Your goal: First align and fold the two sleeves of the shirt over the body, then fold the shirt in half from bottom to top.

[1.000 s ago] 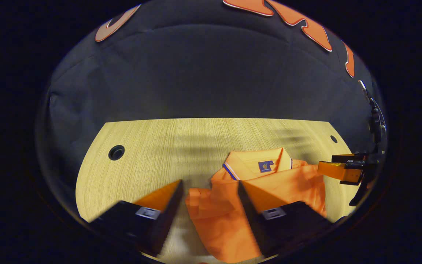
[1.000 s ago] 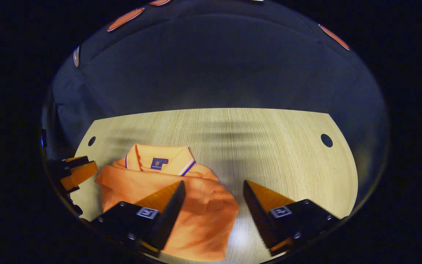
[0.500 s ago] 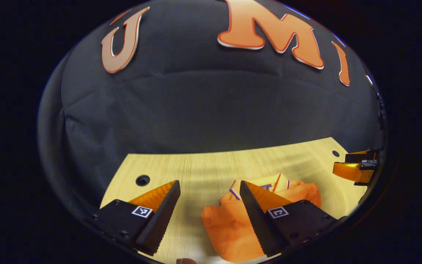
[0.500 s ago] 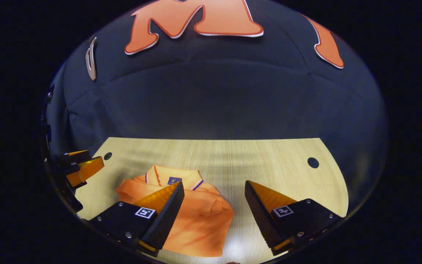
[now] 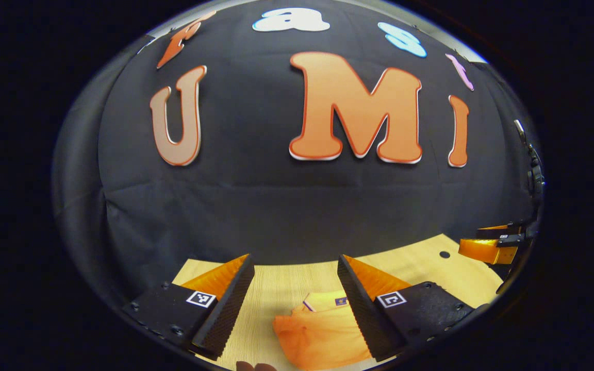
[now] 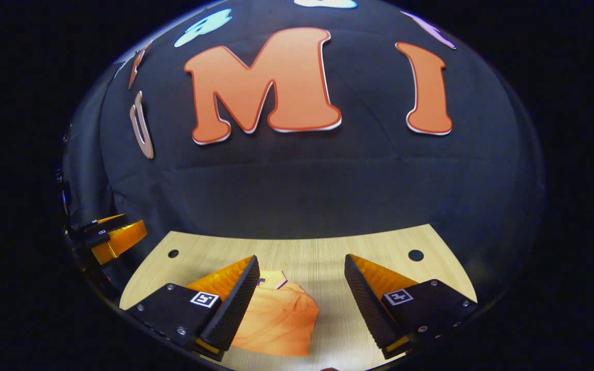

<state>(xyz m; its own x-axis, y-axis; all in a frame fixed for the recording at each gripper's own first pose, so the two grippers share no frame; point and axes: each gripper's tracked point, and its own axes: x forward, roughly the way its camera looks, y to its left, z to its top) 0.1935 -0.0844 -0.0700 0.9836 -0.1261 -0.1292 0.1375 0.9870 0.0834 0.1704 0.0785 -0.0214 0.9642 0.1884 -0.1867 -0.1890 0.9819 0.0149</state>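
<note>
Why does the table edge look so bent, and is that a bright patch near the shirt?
Left gripper view: the fisheye lens bows the table into a curve; the shirt is evenly lit and sharp. Right gripper view: the same bending, plus a pale glare on the wood just beside the shirt, between the open claw fingers.

One folded orange shirt (image 5: 317,332) on one wooden table (image 6: 323,257). Two grippers: left gripper (image 5: 294,304), right gripper (image 6: 299,304). Two table holes (image 6: 173,253) (image 6: 415,255).

Just a light wood tabletop (image 6: 323,263) with a round cable hole (image 6: 415,255) near each far corner, black cloth wall (image 6: 328,180) right behind it.
</note>
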